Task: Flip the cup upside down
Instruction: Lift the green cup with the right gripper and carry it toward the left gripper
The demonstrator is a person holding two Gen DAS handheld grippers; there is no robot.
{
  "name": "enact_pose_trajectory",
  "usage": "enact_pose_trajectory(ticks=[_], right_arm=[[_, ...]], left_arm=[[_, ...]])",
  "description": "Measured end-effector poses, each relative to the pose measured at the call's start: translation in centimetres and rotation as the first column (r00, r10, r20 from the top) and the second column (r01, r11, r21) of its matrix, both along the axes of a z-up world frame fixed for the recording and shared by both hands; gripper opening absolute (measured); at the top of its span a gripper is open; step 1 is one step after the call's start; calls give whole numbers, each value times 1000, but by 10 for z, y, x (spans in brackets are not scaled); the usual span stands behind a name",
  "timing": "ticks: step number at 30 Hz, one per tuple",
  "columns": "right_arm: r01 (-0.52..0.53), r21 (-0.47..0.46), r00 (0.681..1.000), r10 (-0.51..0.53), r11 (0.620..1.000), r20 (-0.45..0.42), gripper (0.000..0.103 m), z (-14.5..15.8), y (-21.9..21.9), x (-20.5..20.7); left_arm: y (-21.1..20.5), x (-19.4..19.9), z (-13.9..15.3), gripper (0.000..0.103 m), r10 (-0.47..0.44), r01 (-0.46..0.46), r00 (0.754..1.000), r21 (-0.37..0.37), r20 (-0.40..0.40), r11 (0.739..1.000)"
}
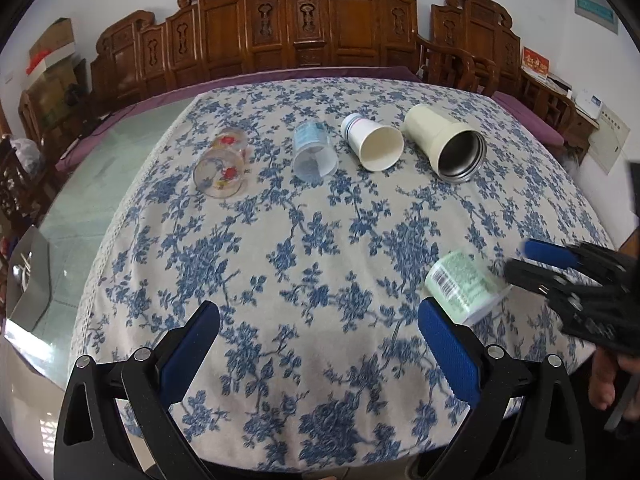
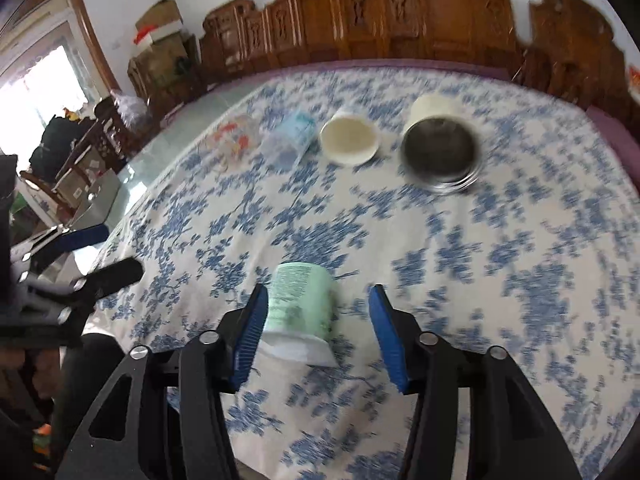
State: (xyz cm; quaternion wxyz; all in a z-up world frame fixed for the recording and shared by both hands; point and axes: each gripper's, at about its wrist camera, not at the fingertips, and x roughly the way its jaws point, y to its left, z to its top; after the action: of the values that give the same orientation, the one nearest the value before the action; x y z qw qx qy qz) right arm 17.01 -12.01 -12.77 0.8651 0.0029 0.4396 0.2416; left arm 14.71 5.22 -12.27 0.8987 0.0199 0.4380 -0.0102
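Observation:
A pale green cup with a printed label (image 1: 464, 286) (image 2: 300, 312) stands upside down near the table's front edge, its wide white rim on the cloth. My right gripper (image 2: 318, 330) is open, with the cup between its blue pads, close to the left one; the view is blurred. It shows in the left wrist view (image 1: 520, 260) just right of the cup. My left gripper (image 1: 318, 338) is open and empty over the cloth, left of the cup.
Four more cups lie on their sides in a row at the back: a flowered glass (image 1: 222, 164), a clear plastic cup (image 1: 314, 152), a white paper cup (image 1: 374, 142), a cream steel-lined tumbler (image 1: 446, 142). Carved wooden chairs (image 1: 352, 20) stand behind the floral tablecloth (image 1: 300, 248).

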Motion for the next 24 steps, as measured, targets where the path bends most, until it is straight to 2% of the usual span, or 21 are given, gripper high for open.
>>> enact_pose_trajectory(ticks=[1,4,8,10,12,17,24], right_arm=[[30,-15,999,-29,999,46,57,4,-7,-8],[71,-1,991,-71,997,113,58,7,-22,-26],[128,-18,972,-122,992,200,76,3,-38,-45],[152,-18,965,-144,988,221,80,-3,-46,-51],[171,-22,961,-162,985,224,84,-9,-53,-52],[202,-3,958,-197,979,209,84,-22,-70,-50],[206,45,959,-211,977,189,84,-26,-80,-51]], left_arm=[[-4,2,1,95,2,-2,1000,3,9,1000],[-14,7,1,95,-6,7,1000,-15,17,1000],[-33,14,-1,95,-32,33,999,-31,7,999],[-46,20,-3,95,-55,55,998,-29,-5,998],[-56,25,-5,91,-73,72,997,-31,-20,997],[-85,44,-11,78,-110,107,991,-42,-79,993],[-107,70,-28,67,-122,111,974,-70,-191,991]])
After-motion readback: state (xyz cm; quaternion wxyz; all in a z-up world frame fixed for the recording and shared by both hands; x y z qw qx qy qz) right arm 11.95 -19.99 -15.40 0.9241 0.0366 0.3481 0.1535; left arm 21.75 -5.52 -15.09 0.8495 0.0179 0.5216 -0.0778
